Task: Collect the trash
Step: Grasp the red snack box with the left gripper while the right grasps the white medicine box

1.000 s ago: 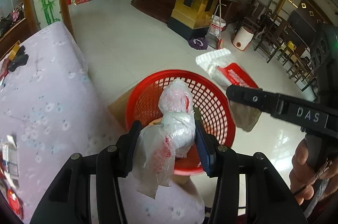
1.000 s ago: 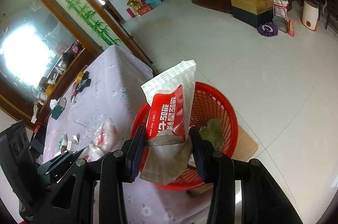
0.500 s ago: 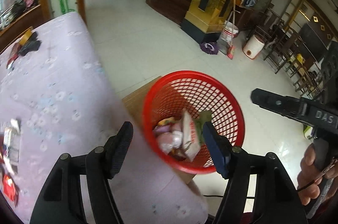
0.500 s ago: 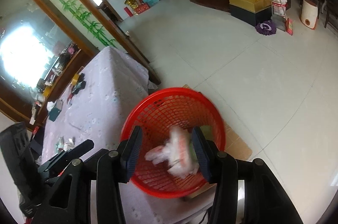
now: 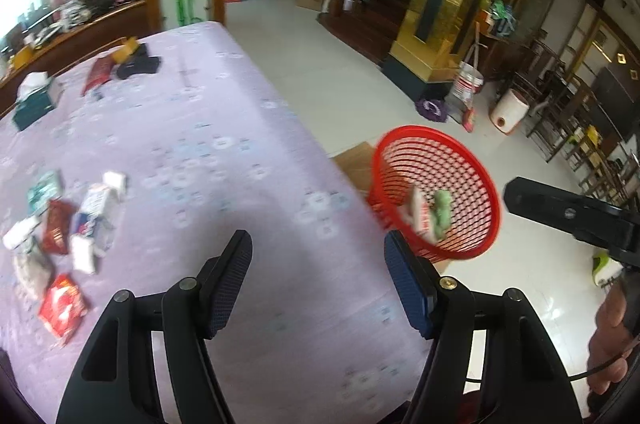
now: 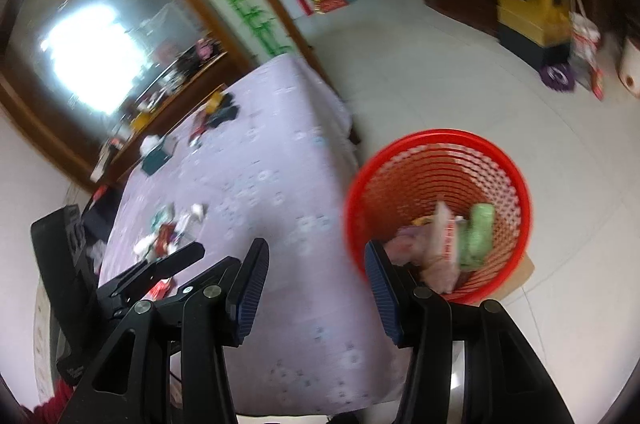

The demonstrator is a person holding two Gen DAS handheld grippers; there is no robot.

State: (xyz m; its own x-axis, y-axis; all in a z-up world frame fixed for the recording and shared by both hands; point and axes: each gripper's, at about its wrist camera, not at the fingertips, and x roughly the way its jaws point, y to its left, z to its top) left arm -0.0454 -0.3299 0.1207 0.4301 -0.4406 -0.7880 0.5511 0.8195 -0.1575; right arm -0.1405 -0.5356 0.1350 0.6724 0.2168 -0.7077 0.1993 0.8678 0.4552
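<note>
We log both hand-held grippers, left and right, apart and empty over the bench. Red basket beside it holds wrappers. More trash lies on the bench.

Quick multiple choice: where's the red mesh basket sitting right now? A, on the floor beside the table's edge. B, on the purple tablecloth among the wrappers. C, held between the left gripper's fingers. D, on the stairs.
A: the red mesh basket stands on the floor beside the table, with trash inside it.
</note>
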